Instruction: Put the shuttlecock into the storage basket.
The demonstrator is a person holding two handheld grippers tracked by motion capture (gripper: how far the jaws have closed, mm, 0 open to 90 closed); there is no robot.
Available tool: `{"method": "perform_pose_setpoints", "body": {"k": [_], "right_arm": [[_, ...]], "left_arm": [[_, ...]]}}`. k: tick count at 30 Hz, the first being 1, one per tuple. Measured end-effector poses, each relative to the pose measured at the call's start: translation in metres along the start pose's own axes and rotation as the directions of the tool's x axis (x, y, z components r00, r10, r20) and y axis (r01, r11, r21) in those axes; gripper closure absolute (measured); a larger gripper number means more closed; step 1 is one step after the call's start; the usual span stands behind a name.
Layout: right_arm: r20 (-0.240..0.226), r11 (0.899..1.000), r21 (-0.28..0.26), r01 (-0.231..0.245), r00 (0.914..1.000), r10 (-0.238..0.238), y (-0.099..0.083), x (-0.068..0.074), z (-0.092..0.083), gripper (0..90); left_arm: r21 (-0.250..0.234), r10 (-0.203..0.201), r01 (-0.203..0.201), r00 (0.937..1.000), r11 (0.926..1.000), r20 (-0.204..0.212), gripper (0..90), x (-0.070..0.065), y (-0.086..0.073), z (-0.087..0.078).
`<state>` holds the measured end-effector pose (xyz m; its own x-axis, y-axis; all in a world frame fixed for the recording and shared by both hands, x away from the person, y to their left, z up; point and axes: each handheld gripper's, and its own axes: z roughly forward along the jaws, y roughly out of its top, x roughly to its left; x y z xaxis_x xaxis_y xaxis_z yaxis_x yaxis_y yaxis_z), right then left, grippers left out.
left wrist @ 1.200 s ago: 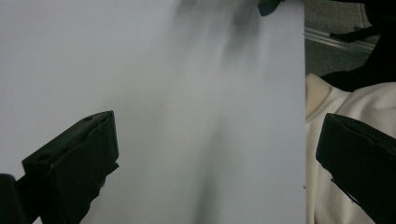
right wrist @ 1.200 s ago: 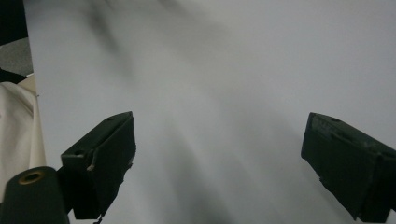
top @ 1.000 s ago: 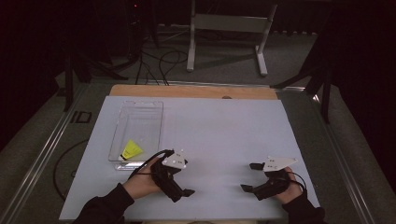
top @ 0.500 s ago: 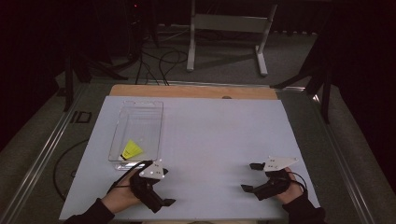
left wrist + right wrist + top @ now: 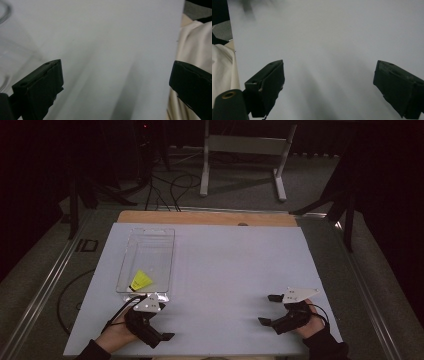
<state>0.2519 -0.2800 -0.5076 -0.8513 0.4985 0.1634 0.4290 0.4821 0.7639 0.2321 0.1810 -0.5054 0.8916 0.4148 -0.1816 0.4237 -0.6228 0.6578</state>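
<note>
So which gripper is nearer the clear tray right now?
The left gripper: it sits just below the clear tray's near end, while the right gripper is far across the white board.

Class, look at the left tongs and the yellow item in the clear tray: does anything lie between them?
Just the clear tray's near wall. The yellow item lies inside the tray near that end, and the left tongs sit open on the white table just outside it. Nothing else visible blocks the way; going over the rim looks possible.

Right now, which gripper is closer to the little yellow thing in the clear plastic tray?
The left gripper. It sits just below the near end of the clear plastic tray, close to the small yellow thing. The right gripper is far off across the white table.
</note>
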Motion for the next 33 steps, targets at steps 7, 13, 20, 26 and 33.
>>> {"method": "perform_pose_setpoints", "body": {"k": [7,13,20,26,33], "right_arm": [[-0.004,1.000,-0.001,-0.004,1.0000,0.004,0.000,-0.002,0.001,10.1],[0.003,1.000,0.007,0.007,1.0000,-0.007,-0.002,-0.002,0.004,10.1],[0.032,1.000,-0.001,0.004,0.9995,-0.004,-0.005,-0.005,0.005,10.1],[0.056,1.000,0.021,0.013,0.9983,-0.015,-0.007,-0.003,0.010,10.1],[0.059,0.999,0.050,0.022,0.9980,-0.025,-0.009,0.000,0.013,10.1]], "left_arm": [[-0.045,-0.074,0.072,0.9962,0.9964,-0.047,0.1,0.006,-0.017,-0.009],[-0.095,-0.116,0.109,0.9905,0.9895,-0.073,0.2,0.009,-0.023,-0.012],[-0.113,-0.120,0.108,0.9877,0.9877,-0.101,0.1,0.009,-0.025,-0.010],[-0.111,-0.103,0.090,0.9877,0.9897,-0.117,0.2,0.008,-0.027,-0.007],[-0.119,-0.113,0.102,0.9894,0.9877,-0.091,0.1,0.009,-0.029,-0.005]]}}
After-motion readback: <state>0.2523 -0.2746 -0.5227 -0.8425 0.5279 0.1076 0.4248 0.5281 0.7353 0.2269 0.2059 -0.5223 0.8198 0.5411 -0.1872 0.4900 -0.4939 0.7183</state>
